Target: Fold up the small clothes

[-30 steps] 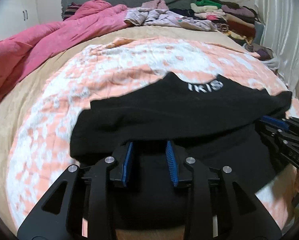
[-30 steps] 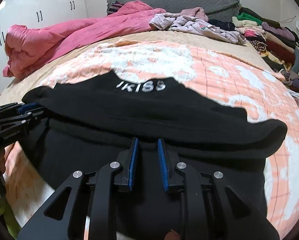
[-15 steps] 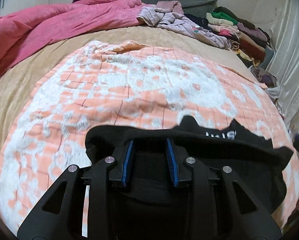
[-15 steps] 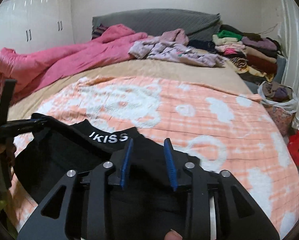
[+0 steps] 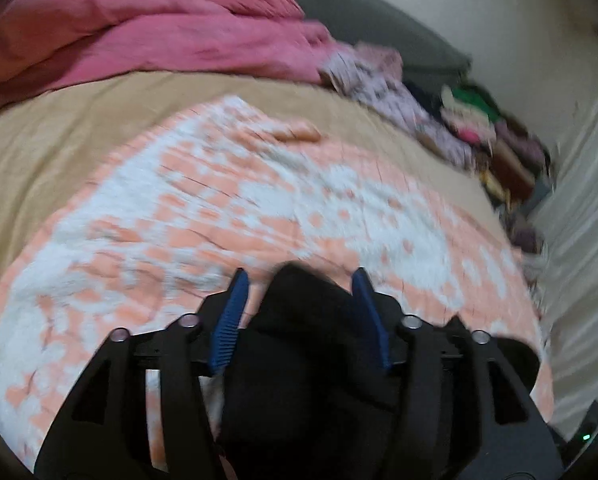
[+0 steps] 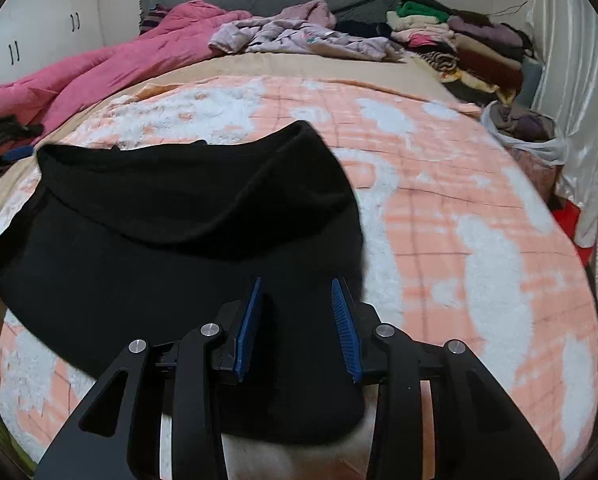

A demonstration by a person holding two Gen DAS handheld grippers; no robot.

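Note:
A black garment (image 6: pixel 187 216) lies folded over on the orange-and-white blanket (image 6: pixel 459 216), its top layer doubled toward me. My right gripper (image 6: pixel 297 292) is open just above the garment's near right part, holding nothing. In the blurred left wrist view my left gripper (image 5: pixel 299 284) is open, its blue pads wide apart with a hump of the black garment (image 5: pixel 311 340) between them, not clamped. The left gripper's blue tip also shows at the far left of the right wrist view (image 6: pixel 17 153).
A pink duvet (image 6: pixel 111 64) lies at the back left. Loose pale clothes (image 6: pixel 299 36) and a stack of folded clothes (image 6: pixel 471 40) sit at the back right. A plastic bag of clothes (image 6: pixel 523 128) and a white curtain (image 6: pixel 579 100) border the right side.
Both grippers have opened and let go of the black garment. It has dropped onto the blanket with its top part folded over, hiding the lettering. The left camera has swung left.

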